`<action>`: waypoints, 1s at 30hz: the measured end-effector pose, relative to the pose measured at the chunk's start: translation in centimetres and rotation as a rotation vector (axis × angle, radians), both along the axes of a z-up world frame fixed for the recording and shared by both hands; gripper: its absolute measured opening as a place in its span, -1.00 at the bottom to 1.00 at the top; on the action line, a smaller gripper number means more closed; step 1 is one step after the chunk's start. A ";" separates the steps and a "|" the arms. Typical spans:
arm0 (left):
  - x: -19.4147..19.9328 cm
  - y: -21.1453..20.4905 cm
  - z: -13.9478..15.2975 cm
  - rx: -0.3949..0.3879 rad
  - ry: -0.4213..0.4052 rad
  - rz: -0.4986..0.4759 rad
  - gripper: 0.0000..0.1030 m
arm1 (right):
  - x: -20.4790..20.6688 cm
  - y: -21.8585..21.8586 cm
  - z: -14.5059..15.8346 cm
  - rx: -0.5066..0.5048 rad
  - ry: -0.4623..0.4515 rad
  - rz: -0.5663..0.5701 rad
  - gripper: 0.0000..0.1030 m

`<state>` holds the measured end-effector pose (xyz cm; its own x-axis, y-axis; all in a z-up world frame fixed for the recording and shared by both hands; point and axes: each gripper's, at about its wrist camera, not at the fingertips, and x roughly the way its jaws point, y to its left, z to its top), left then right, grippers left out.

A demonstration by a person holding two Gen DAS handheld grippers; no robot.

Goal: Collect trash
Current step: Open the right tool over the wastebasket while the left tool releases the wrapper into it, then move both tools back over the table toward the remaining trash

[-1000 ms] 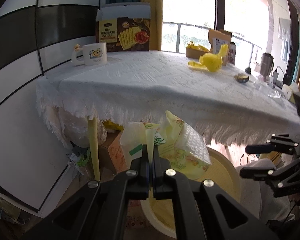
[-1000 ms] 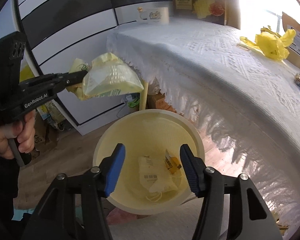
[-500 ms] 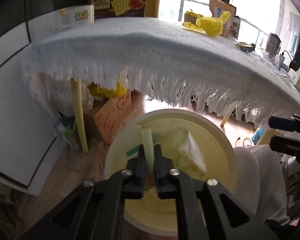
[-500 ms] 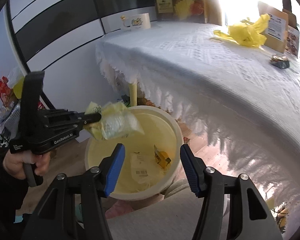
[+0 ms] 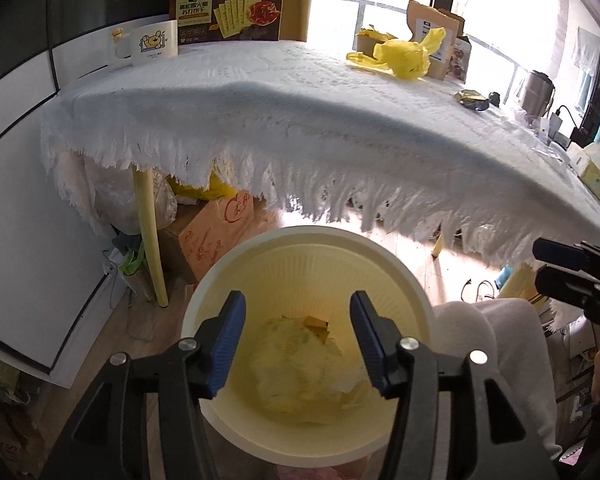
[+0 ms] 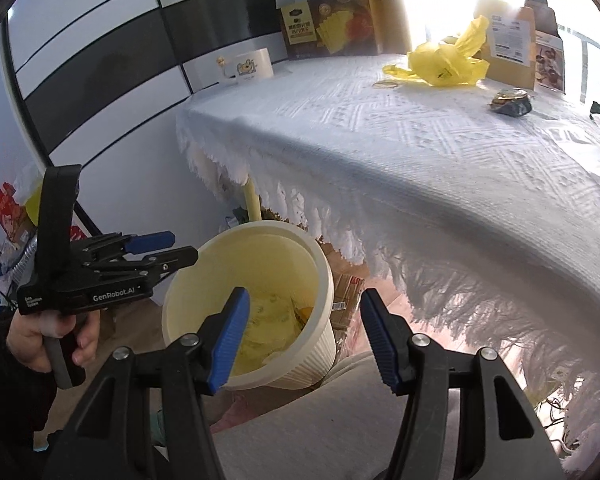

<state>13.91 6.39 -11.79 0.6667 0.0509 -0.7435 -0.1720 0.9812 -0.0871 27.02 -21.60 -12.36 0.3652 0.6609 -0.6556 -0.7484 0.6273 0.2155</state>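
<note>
Now my left tool (image 5: 296,340) hangs over the cream bin (image 5: 260,256) with its pads spread; the jaws have just been opening and nothing is between them. The pale yellow wrapper (image 5: 296,364) lies loose in the bottom of the bin, directly below this tool, beside an orange scrap (image 5: 318,325).

My right tool (image 6: 302,340) is also spread and empty. In its view the bin sits at about 10 o'clock from the pads, close in, and the left tool appears at 9 o'clock, level with the rim.

The remaining trash sits on the worktop (image 6: 440,152). The yellow plastic bag (image 6: 446,62) lies far across the white cloth at about 1 o'clock from the right tool, near the far edge. Its long axis runs roughly 9 to 3 o'clock, with a handle loop trailing toward 9 o'clock. The small dark wrapper (image 6: 510,101) lies at about 2 o'clock, nearer than the bag and well apart from it.

I judge the right tool to be the nearer one for both items. From the left wrist view the bag (image 5: 404,58) is at 1 o'clock and the dark wrapper (image 5: 474,98) at 2 o'clock, both far across the cloth.

The coming move calls for a reach up and over the fringed edge, away from the bin.
</note>
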 end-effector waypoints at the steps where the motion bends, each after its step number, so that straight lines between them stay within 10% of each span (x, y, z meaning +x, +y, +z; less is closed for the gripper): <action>1: -0.1 -0.2 0.2 0.000 -0.003 -0.002 0.09 | -0.1 -0.4 0.1 0.005 -0.003 -0.002 0.08; 30: 3.9 -7.4 6.6 0.031 -0.118 -0.128 0.14 | 2.2 -9.7 5.2 0.078 -0.077 -0.140 0.10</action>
